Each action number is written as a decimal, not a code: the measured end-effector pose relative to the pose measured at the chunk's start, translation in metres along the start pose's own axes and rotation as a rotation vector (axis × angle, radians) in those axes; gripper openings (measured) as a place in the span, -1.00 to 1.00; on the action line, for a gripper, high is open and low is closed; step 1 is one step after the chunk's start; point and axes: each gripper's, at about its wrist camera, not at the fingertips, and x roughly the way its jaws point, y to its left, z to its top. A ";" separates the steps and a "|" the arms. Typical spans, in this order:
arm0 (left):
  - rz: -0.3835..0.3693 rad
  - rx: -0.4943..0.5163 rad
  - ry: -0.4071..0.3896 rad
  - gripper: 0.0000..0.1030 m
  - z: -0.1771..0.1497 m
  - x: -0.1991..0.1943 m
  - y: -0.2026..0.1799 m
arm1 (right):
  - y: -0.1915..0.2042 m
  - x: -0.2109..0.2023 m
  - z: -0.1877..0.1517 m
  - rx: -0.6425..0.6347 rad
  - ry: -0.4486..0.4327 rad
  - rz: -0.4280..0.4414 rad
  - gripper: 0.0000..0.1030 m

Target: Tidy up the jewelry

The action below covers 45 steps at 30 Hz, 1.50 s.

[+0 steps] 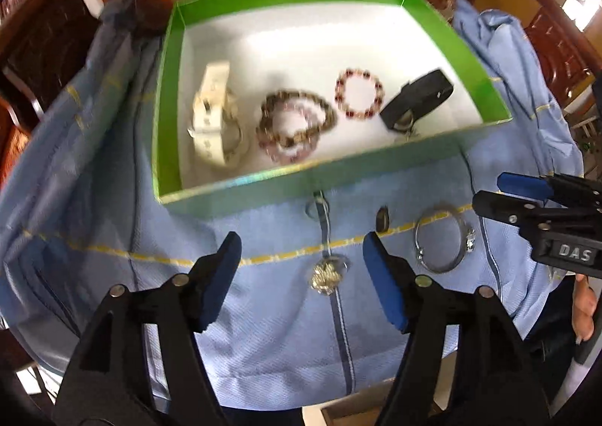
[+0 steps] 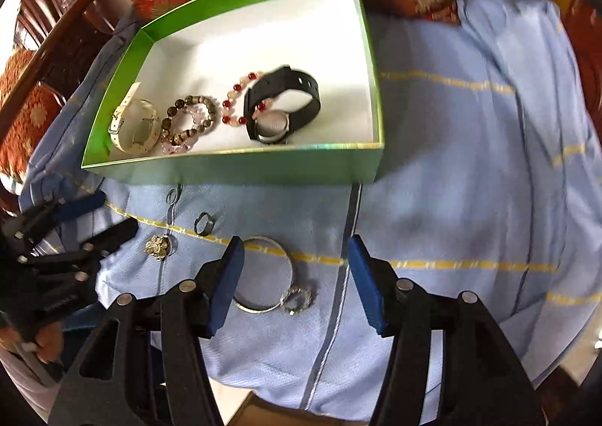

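A shallow green cardboard box (image 1: 169, 95) with a white floor sits on the pale blue cloth (image 1: 263, 332). It holds, left to right, a white strap watch (image 1: 216, 117), a brown bead bracelet (image 1: 297, 121) lying on a pink one, a red-and-pink bead bracelet (image 1: 359, 93) and a black strap watch (image 2: 282, 106). On the cloth before it lie a gold charm ring (image 1: 327, 275), a small dark ring (image 1: 383, 219) and a silver bangle (image 2: 263, 275). The left gripper (image 1: 301, 283) and right gripper (image 2: 295, 283) both stand agape — holding nothing.
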 end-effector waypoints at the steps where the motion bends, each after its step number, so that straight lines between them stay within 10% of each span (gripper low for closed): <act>1: 0.004 -0.010 0.007 0.30 0.000 0.001 0.000 | 0.002 -0.001 -0.002 0.003 0.001 0.001 0.13; 11: 0.066 -0.080 -0.003 0.31 -0.034 -0.029 -0.010 | 0.045 -0.018 -0.016 -0.210 0.019 -0.055 0.54; 19: -0.084 0.008 -0.054 0.26 -0.022 0.009 0.003 | 0.034 -0.001 -0.009 -0.434 0.095 -0.070 0.54; 21: -0.029 -0.061 0.104 0.06 -0.020 0.022 0.015 | 0.026 0.003 -0.005 -0.409 0.108 -0.007 0.54; 27: -0.105 -0.034 0.057 0.32 -0.023 0.004 0.009 | 0.017 0.017 0.010 -0.292 0.170 0.016 0.55; 39: -0.030 -0.106 0.120 -0.47 -0.023 0.025 0.014 | 0.038 0.039 -0.005 -0.375 0.186 -0.089 0.55; 45: -0.058 -0.149 0.053 -0.25 -0.018 0.010 0.017 | 0.059 0.051 -0.014 -0.424 0.179 -0.111 0.58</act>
